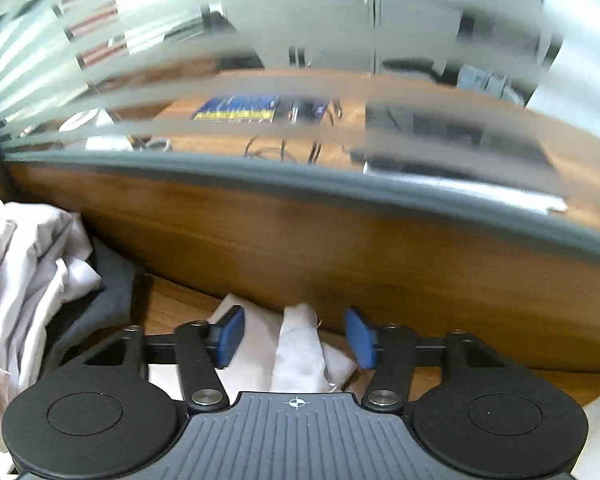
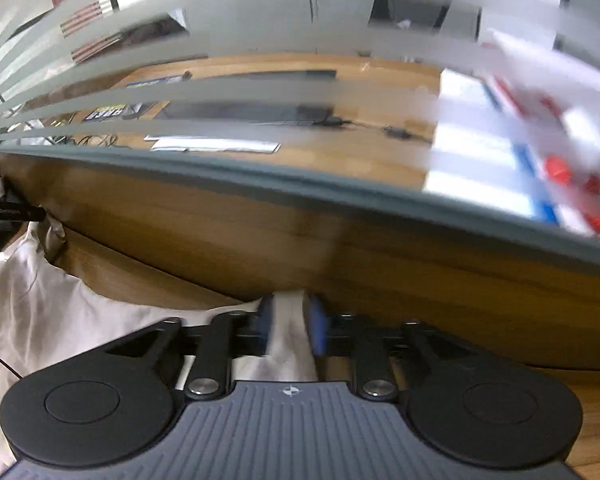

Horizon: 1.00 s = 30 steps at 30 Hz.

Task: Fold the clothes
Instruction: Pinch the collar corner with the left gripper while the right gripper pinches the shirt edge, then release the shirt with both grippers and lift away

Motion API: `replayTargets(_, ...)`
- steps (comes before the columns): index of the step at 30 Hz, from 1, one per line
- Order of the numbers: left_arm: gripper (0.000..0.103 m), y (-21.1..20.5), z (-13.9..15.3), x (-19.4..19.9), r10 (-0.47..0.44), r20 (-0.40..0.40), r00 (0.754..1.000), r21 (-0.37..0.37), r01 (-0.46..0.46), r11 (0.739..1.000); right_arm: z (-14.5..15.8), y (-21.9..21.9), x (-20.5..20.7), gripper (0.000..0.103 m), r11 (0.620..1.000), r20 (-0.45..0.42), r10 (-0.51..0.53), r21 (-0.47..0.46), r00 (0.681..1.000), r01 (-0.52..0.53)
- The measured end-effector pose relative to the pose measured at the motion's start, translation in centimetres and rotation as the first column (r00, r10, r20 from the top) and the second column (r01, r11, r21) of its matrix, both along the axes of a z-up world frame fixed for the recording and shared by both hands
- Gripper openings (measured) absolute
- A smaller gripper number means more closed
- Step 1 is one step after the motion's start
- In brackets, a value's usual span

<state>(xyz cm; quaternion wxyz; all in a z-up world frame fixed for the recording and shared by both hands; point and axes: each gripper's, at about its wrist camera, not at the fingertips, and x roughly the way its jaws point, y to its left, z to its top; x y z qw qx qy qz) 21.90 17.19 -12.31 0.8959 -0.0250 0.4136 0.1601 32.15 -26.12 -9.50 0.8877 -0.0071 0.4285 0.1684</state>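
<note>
A white garment (image 1: pixel 296 344) lies on the wooden desk (image 1: pixel 172 304), bunched into an upright fold against the back panel. My left gripper (image 1: pixel 296 336) is open around that fold. Its blue pads (image 1: pixel 232 336) stand well clear of the cloth on both sides. In the right wrist view the same pale garment (image 2: pixel 60 320) spreads to the left. A raised ridge of it sits between the blue pads (image 2: pixel 318 326) of my right gripper (image 2: pixel 291 322). Those jaws stand narrowly apart and the picture is blurred there, but the pads do not seem to squeeze the ridge.
A heap of white clothes (image 1: pixel 28 280) lies at the left on a dark grey garment (image 1: pixel 112 292). A wooden partition (image 1: pixel 340 248) topped with striped frosted glass (image 1: pixel 300 60) closes the desk's far side. A black bar (image 2: pixel 12 214) juts in at the left edge.
</note>
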Motion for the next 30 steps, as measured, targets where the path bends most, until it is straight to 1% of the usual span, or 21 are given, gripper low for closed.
replayTargets(1,0.067,0.2,0.3,0.0,-0.003,0.0,1.0,-0.009,0.003,1.0,0.4,-0.1,-0.4,0.036,1.0,0.006,-0.003,-0.006,1.0,0.003)
replayTargets(3,0.068,0.4,1.2,-0.7,-0.012,-0.002,1.0,-0.031,0.012,0.999,1.3,-0.9,-1.4,0.036,1.0,0.007,-0.016,-0.015,1.0,0.016)
replayTargets(8,0.073,0.9,3.7,-4.8,-0.022,-0.005,1.0,-0.06,0.021,0.998,2.9,-4.2,-5.8,0.036,0.997,-0.019,-0.079,-0.015,0.997,0.078)
replayTargets(11,0.074,1.2,5.1,-8.0,-0.018,-0.011,1.0,-0.086,0.017,0.996,2.8,-6.2,-9.9,0.036,0.994,-0.062,-0.109,-0.012,0.992,0.108)
replayTargets(14,0.076,1.6,5.6,-11.2,-0.013,-0.027,1.0,-0.1,0.01,0.995,2.0,-7.3,-13.8,0.036,0.991,-0.112,-0.13,-0.009,0.985,0.13)
replayTargets(16,0.076,1.8,5.6,-13.7,-0.005,-0.039,0.999,-0.107,0.0,0.994,1.2,-7.9,-16.3,0.036,0.99,-0.153,-0.142,0.002,0.978,0.144)
replayTargets(18,0.077,1.8,5.3,-16.0,-0.003,-0.053,0.999,-0.109,-0.003,0.994,0.0,-7.6,-18.5,0.036,0.988,-0.193,-0.145,0.021,0.97,0.152)
replayTargets(22,0.078,1.8,3.8,-20.3,0.013,-0.087,0.996,-0.115,-0.023,0.993,-2.6,-7.3,-22.0,0.036,0.985,-0.242,-0.164,0.018,0.956,0.174)
replayTargets(25,0.078,1.9,2.4,-23.4,0.024,-0.13,0.991,-0.132,-0.041,0.99,-4.3,-6.8,-23.2,0.035,0.981,-0.252,-0.19,-0.009,0.949,0.194)
replayTargets(27,0.078,2.0,1.8,-25.2,0.03,-0.154,0.988,-0.123,-0.049,0.991,-5.2,-6.4,-23.5,0.031,0.979,-0.254,-0.202,-0.014,0.946,0.205)
replayTargets(30,0.078,2.2,1.0,-27.7,0.04,-0.183,0.982,-0.107,-0.06,0.993,-5.7,-5.9,-23.5,0.024,0.979,-0.249,-0.2,-0.005,0.948,0.205)
